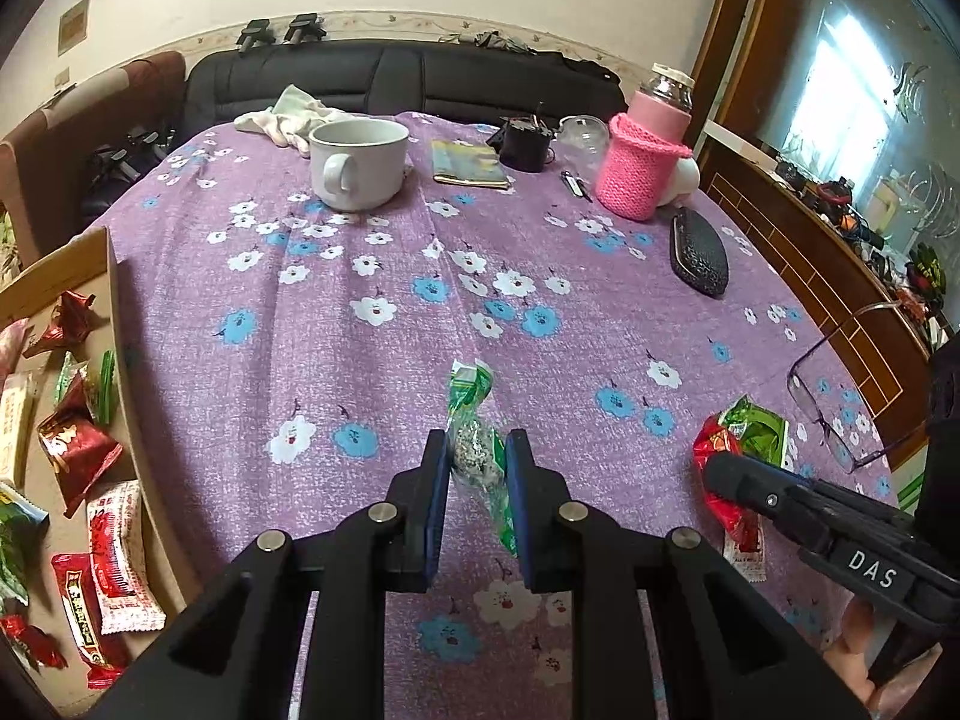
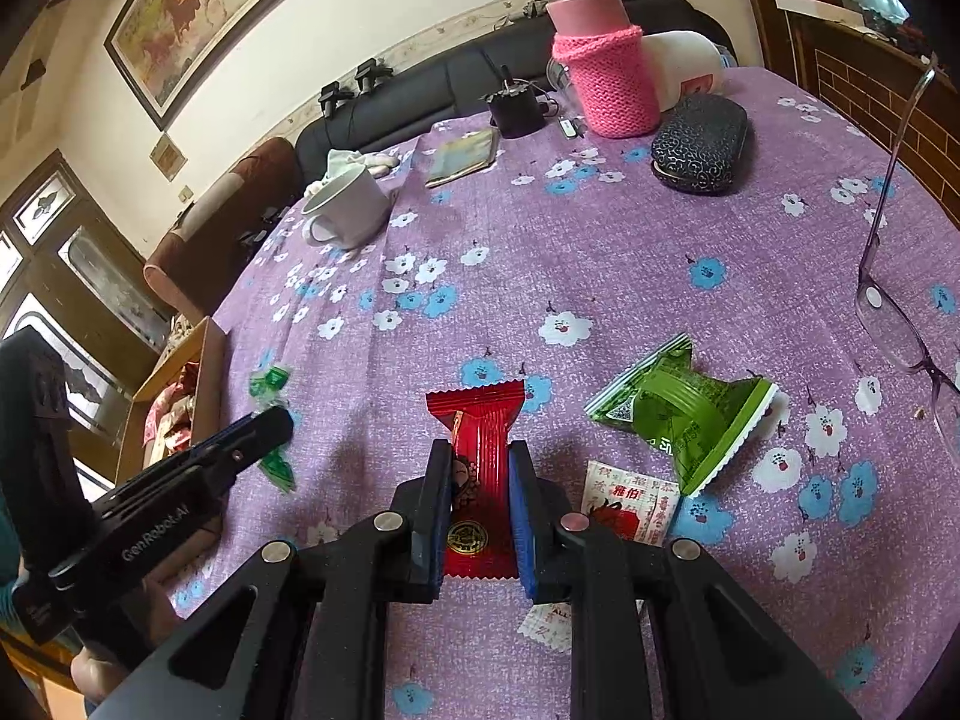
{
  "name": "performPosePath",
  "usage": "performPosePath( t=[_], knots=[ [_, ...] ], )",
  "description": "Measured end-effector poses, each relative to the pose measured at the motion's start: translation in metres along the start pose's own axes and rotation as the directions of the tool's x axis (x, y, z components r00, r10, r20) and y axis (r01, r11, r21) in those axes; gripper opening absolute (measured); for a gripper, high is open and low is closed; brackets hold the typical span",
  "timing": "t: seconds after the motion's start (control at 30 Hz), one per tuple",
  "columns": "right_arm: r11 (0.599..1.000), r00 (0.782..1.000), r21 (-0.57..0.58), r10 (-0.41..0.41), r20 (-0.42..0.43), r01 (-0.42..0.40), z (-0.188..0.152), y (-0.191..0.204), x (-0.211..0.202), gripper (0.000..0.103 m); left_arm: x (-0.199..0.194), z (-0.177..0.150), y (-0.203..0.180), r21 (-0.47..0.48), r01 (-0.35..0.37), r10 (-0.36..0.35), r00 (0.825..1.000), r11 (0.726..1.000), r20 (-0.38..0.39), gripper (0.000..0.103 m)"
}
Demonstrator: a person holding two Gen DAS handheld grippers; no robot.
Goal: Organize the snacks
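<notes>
Both grippers slant down toward the tablecloth [image 1: 372,360], side by side at its near edge. The left gripper [image 1: 477,450] pinches a green candy [image 1: 474,420] between its pads: the sesame-speckled middle sits at the fingertips, one twisted end sticks out far past them, the other trails back between the fingers. The right gripper [image 2: 480,462] pinches a red candy [image 2: 477,468] by its waist; the flared far end lies beyond the tips. Right of it lie a green pack [image 2: 684,414] and a white packet [image 2: 630,504]. The box [image 1: 108,300] of snacks stands at the near left.
</notes>
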State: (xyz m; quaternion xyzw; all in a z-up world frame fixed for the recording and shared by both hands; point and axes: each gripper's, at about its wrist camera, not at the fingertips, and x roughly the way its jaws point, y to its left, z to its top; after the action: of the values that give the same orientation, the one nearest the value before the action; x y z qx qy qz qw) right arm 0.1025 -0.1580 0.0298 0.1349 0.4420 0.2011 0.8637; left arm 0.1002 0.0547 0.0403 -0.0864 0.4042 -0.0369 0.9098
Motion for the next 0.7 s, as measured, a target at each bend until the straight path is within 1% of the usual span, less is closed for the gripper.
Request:
performPosePath(
  t=[0.13, 0.2, 0.3, 0.37, 0.43, 0.5, 0.7],
  knots=[
    [1.000, 1.000, -0.027, -0.011, 0.017, 0.012, -0.001, 0.006, 0.000, 0.019, -0.002, 0.002, 0.006, -0.020, 0.002, -0.001, 1.000, 1.000, 0.005, 0.018],
    [0.999, 1.000, -0.036, -0.013, 0.012, 0.013, -0.001, 0.007, 0.002, 0.019, -0.002, 0.003, 0.008, -0.027, 0.003, -0.003, 1.000, 1.000, 0.003, 0.018],
    [0.999, 1.000, -0.041, 0.002, -0.004, -0.002, -0.002, 0.009, 0.005, 0.019, -0.007, 0.005, 0.009, -0.024, -0.011, 0.012, 1.000, 1.000, 0.019, 0.018],
    [0.999, 1.000, -0.048, -0.006, -0.002, 0.006, -0.004, 0.011, 0.006, 0.019, -0.011, 0.004, 0.009, -0.024, -0.016, 0.016, 0.999, 1.000, 0.034, 0.018],
    [0.999, 1.000, -0.040, -0.013, -0.009, 0.013, -0.005, 0.008, 0.009, 0.019, -0.013, 0.004, 0.009, -0.021, -0.030, 0.031, 0.999, 0.999, 0.044, 0.018],
    [1.000, 1.000, -0.019, 0.002, -0.020, -0.002, -0.004, 0.005, 0.009, 0.019, -0.015, 0.004, 0.009, -0.020, -0.037, 0.038, 0.998, 0.999, 0.049, 0.018],
    [0.999, 1.000, -0.039, 0.005, 0.021, -0.004, -0.005, 0.012, -0.003, 0.019, -0.031, 0.004, 0.008, -0.015, -0.087, 0.088, 0.989, 0.996, 0.116, 0.018]
  ],
)
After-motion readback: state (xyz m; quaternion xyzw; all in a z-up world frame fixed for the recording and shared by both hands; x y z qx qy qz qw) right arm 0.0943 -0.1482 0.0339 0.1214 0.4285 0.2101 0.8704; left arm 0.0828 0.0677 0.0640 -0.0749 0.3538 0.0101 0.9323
